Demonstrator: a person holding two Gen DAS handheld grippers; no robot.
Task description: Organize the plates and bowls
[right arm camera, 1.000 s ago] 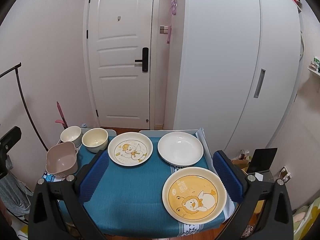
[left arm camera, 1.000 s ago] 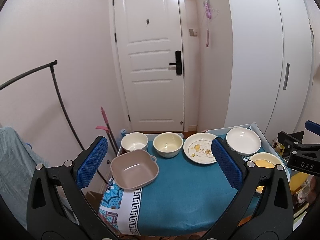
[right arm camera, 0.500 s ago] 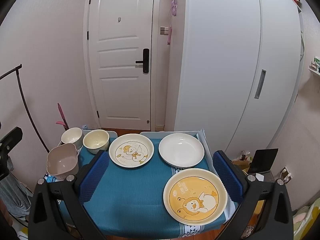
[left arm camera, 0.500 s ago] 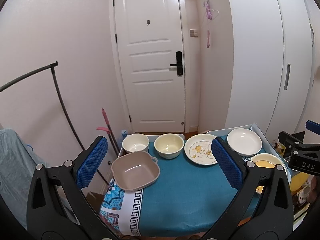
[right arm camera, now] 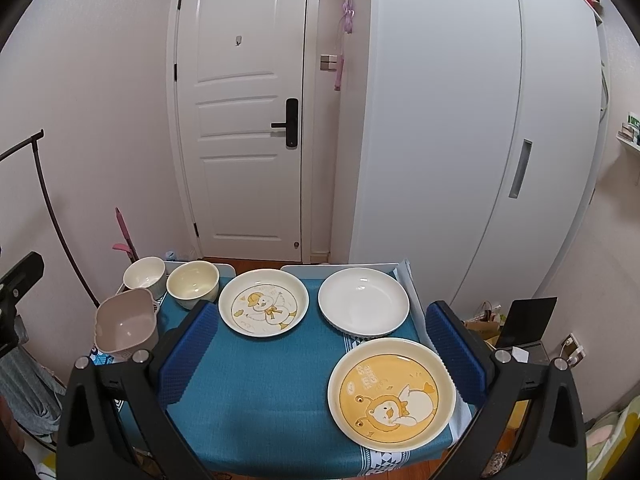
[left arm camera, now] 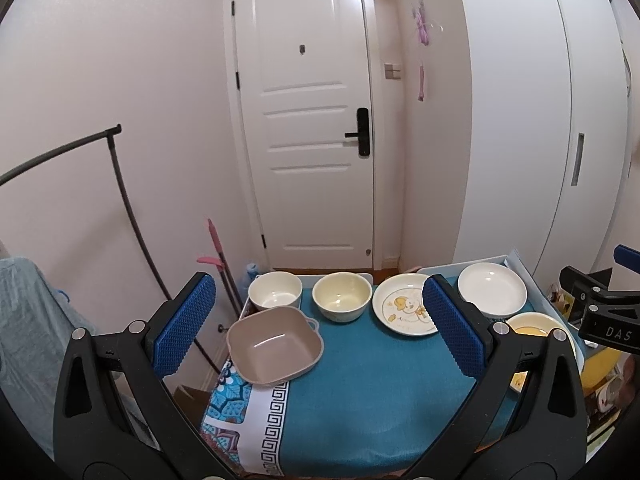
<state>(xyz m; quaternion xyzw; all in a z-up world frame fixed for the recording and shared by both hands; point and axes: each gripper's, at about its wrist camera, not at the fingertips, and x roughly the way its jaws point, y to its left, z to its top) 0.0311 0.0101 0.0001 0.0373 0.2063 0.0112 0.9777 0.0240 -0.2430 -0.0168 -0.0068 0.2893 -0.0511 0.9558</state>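
Both the left gripper (left arm camera: pixel 318 330) and right gripper (right arm camera: pixel 322 354) are hanging wide open and empty, surveying bowls at ten o'clock and plates at two, probably choosing a first pick

"DAS" stands in pale letters on the black right gripper (left arm camera: pixel 608 332), at three o'clock in the left wrist view.

On my teal-clothed table (right arm camera: pixel 256 392): a square taupe bowl (left arm camera: pixel 275 345), white round bowl (left arm camera: pixel 275 290) and cream bowl (left arm camera: pixel 341 297) left; duck-print plate (right arm camera: pixel 264 303), plain white plate (right arm camera: pixel 363 302) and yellow cartoon plate (right arm camera: pixel 391 394) right, all upright.
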